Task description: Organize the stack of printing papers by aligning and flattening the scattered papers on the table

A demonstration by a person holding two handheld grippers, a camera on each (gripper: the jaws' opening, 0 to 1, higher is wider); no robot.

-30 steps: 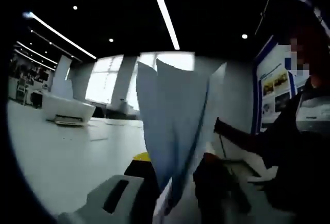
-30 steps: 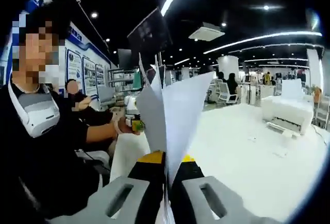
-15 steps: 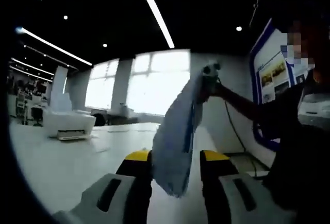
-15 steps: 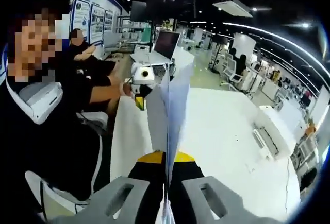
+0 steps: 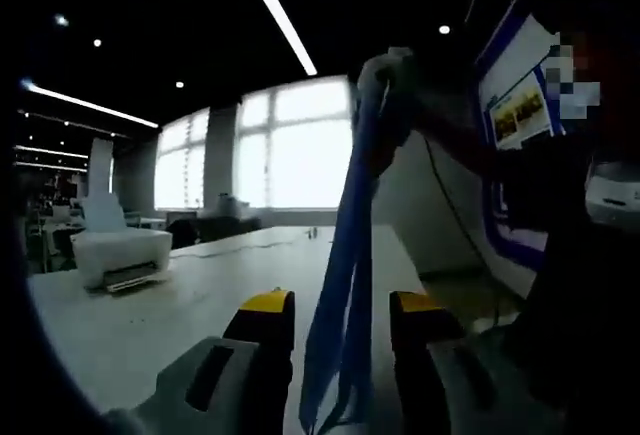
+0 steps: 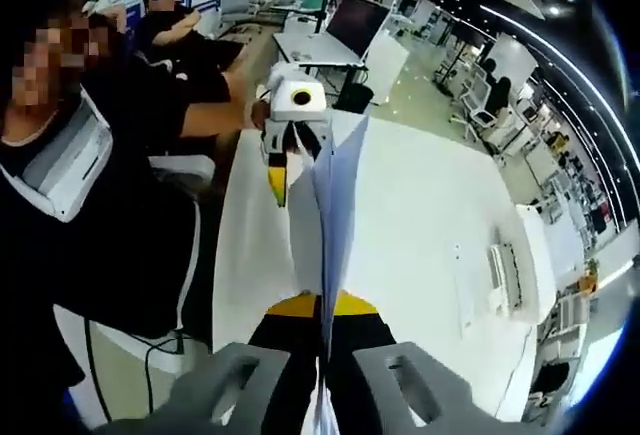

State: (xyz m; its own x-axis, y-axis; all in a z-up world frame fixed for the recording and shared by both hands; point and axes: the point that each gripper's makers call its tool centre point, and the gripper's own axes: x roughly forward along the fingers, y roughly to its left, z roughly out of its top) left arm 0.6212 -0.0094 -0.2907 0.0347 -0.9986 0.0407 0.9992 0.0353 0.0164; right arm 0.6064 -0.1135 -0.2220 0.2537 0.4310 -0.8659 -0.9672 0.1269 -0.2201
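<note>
A stack of white printing papers (image 6: 330,225) hangs edge-on above the white table (image 6: 420,215). My right gripper (image 6: 322,330) is shut on one edge of the stack. In the left gripper view that same gripper (image 5: 385,80) holds the papers (image 5: 345,285) from above, so they hang down between my left jaws. My left gripper (image 5: 342,315) is open, its yellow-tipped jaws standing apart on either side of the sheets. From the right gripper view, the left gripper (image 6: 285,155) sits at the stack's far edge.
A white printer (image 5: 120,255) stands on the table (image 5: 180,305), and it appears as the printer (image 6: 500,275) at the table's far side. A person in dark clothes (image 6: 90,205) is close beside the table. A laptop (image 6: 355,25) sits on a further desk.
The left jaws, closed on the fanned sheets a second ago, have opened. The right gripper has risen with the stack, and the sheets now hang together, narrow and edge-on.
</note>
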